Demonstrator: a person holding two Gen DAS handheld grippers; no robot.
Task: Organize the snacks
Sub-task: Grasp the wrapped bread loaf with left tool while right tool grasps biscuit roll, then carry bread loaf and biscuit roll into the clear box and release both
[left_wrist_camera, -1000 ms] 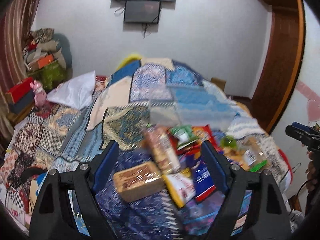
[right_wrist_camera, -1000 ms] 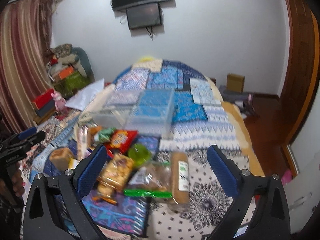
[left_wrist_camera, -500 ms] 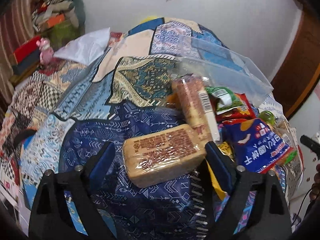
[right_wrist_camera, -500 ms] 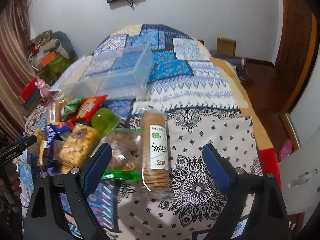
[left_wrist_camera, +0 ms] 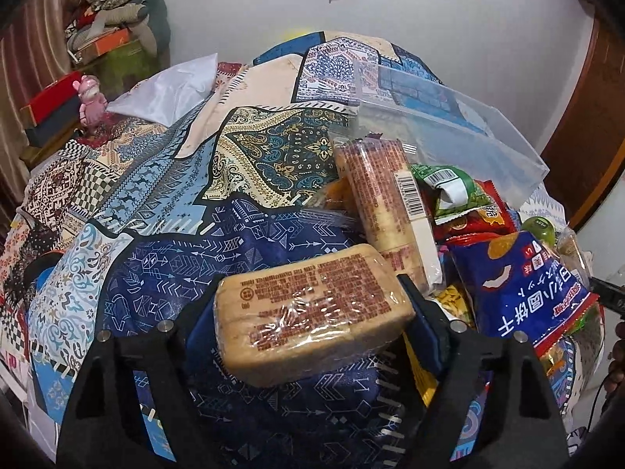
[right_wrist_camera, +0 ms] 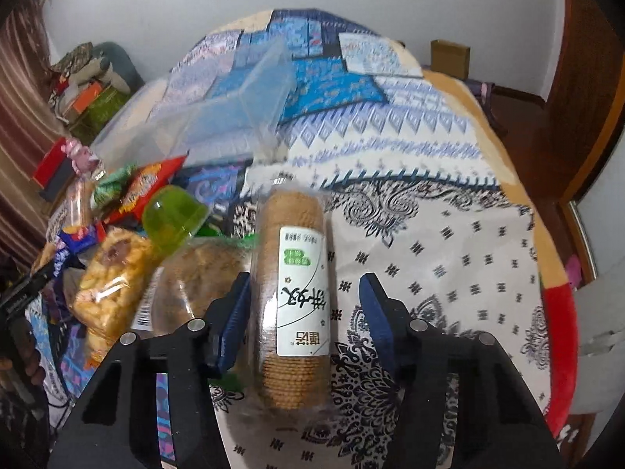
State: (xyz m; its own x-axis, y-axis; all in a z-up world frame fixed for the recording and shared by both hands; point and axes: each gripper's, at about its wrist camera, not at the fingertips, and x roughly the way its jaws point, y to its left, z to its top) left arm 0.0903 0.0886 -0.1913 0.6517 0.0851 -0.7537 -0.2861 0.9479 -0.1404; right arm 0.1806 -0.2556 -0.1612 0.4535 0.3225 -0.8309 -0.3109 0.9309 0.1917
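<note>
Judging by how things lie, the sorting has hardly begun: the clear plastic bin (left_wrist_camera: 449,125) stands on the bed (left_wrist_camera: 156,234) behind the heap and appears empty, though its floor is only partly visible through the walls. Every snack in view lies outside it, on the bedspread.

The left hand-held gripper (left_wrist_camera: 312,312) has just been closing, and its pads now sit against both ends of the tan block of wrapped biscuits (left_wrist_camera: 312,312), which looks gripped but rests on the bedspread. The right hand-held gripper (right_wrist_camera: 304,312) has also just been closing; the round cracker roll (right_wrist_camera: 293,293) lies between its jaws, the left pad at the wrapper, the right pad clear of it, so nothing is held there yet.

Left to move are these two, plus the long biscuit pack (left_wrist_camera: 386,211), the blue chip bag (left_wrist_camera: 523,293), the green jelly cup (right_wrist_camera: 174,219), the yellow snack bag (right_wrist_camera: 109,285) and the other packets piled between them
</note>
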